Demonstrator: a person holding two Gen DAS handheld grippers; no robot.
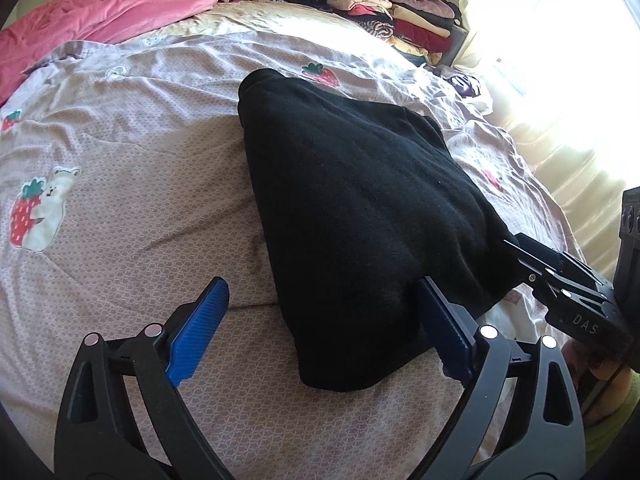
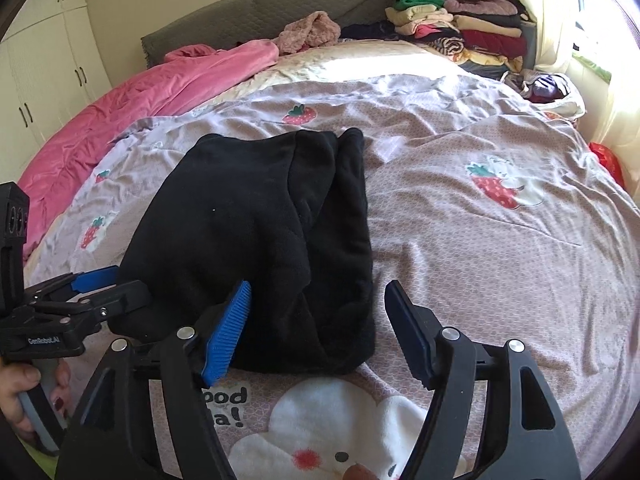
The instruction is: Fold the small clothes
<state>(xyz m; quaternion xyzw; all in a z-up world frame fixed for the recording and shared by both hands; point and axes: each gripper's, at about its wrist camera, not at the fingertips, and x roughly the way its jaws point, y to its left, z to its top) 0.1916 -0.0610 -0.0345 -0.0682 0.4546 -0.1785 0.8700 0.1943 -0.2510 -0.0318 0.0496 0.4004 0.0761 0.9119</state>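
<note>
The black garment (image 2: 260, 240) lies folded in the middle of the bedspread (image 2: 480, 260), its near edge towards both grippers. The right gripper (image 2: 316, 332) stands wide open over the near right corner; its left pad is over the cloth, and nothing is gripped. The left gripper (image 1: 320, 332) is also wide open at the near left corner, holding nothing. A stack of folded clothes (image 2: 460, 28) sits far behind, by the headboard (image 2: 260, 8).
</note>
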